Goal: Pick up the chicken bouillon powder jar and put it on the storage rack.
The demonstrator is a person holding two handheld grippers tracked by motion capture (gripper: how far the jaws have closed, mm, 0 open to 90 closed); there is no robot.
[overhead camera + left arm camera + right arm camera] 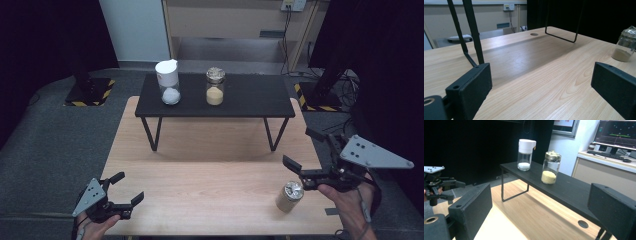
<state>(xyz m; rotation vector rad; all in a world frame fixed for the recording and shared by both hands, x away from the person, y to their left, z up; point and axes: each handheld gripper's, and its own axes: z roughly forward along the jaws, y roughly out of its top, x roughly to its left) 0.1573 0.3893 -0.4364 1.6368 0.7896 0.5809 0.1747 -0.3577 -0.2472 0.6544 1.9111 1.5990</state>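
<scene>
A small glass jar (290,196) with a silver lid and a layer of tan powder stands upright on the wooden bench (210,165), near its front right corner. In the left gripper view the same jar (625,45) shows far off at the right edge. The right gripper (306,154) hovers just behind and to the right of the jar, not touching it; its fingers are spread wide with nothing between them. The left gripper (123,187) sits at the bench's front left corner, well apart from the jar, its fingers likewise released and empty; the right gripper view shows it (454,190) at the left edge. Farther back, a low black shelf (250,100) on thin metal legs stands across the bench. On it rest a white-capped jar (168,82) holding white powder and, beside it, a gold-lidded jar (215,87) with yellow grains.
</scene>
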